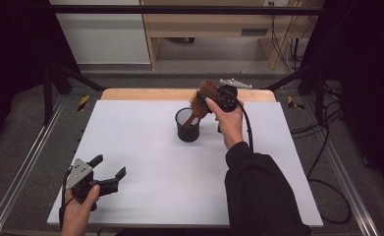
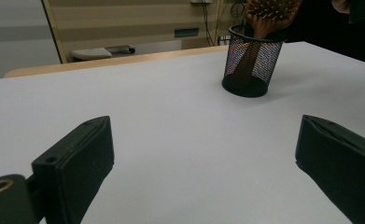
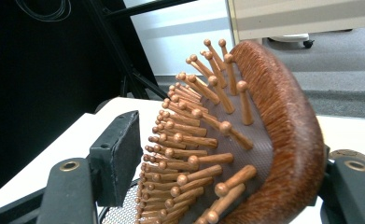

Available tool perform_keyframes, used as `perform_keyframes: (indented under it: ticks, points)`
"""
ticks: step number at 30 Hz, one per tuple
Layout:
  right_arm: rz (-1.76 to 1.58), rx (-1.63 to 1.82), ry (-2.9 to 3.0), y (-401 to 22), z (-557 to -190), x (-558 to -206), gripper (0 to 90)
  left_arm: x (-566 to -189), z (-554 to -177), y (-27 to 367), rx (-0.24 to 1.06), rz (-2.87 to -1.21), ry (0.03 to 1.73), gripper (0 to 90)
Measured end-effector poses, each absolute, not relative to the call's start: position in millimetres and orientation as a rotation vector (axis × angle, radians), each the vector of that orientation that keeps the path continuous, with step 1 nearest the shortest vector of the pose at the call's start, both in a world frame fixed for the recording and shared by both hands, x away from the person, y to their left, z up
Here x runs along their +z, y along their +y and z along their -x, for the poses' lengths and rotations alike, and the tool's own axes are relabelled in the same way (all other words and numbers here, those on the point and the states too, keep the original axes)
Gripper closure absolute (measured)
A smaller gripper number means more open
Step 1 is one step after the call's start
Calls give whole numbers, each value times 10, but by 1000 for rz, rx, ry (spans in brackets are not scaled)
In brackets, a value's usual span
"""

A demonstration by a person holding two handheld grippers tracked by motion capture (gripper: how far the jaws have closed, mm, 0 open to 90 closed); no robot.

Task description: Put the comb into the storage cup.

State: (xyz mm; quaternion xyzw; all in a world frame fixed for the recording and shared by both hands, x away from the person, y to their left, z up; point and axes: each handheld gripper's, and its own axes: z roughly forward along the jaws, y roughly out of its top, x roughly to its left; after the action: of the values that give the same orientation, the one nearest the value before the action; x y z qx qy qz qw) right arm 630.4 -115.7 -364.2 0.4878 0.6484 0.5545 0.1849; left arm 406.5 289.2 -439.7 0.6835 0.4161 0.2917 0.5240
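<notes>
A wooden hairbrush (image 1: 205, 96) stands tilted with its handle down in a black mesh cup (image 1: 187, 125) at the middle back of the table. My right gripper (image 1: 218, 100) is at the brush head, above the cup. In the right gripper view the brush head (image 3: 283, 116) sits between the jaws, and the left pad (image 3: 119, 154) stands just clear of the bristle tips. The right pad is hidden behind the brush's back. My left gripper (image 1: 111, 166) rests open and empty near the front left corner, facing the cup (image 2: 252, 60) and brush (image 2: 269, 9).
A white sheet (image 1: 145, 162) covers the table, with a wooden edge (image 1: 145, 94) showing at the back. Metal rails run along both sides of the table. A black cable (image 1: 248, 128) trails from the right gripper over the person's sleeve.
</notes>
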Motion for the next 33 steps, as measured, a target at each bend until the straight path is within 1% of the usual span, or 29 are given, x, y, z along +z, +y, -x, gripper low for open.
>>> perform_keyframes:
  ticks: [12,22,33]
  points:
    - [-1373,1550,1830,-1134,-6301,-3644,254,-4396,-4065,2893,699,-1636,994,47]
    - [-1374,1521,1819,-1106,-6295,-3640,148,-4395,-4065,2894,698,-1635,995,47]
    - [-1373,1504,1812,-1117,-6281,-3623,113,-4395,-4065,2896,699,-1636,995,47]
